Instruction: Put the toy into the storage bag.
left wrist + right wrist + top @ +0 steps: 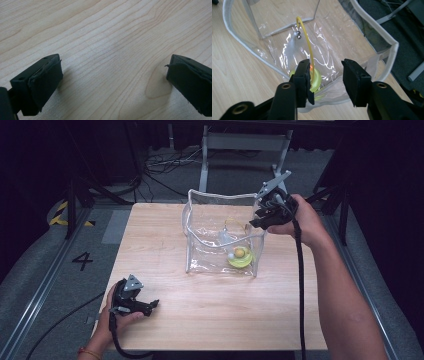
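Observation:
A clear plastic bag (220,232) with a white rim (387,37) stands open on the wooden table (165,270). Inside it lies a yellow-green toy (241,256) on a round base (317,78), with a thin yellow wire (308,40) arching up to a white feather and small metal beads (298,35). My right gripper (260,222) hovers over the bag's right rim, its jaws (325,77) open with nothing pressed between them. My left gripper (150,306) rests low at the table's near left corner, jaws wide open (113,77) over bare wood.
The bag takes up the table's middle back. Bare wood lies in front of it and to its left. Cables (165,167) and a metal stand (245,145) sit on the floor behind the table. A floor mark "4" (82,261) is at the left.

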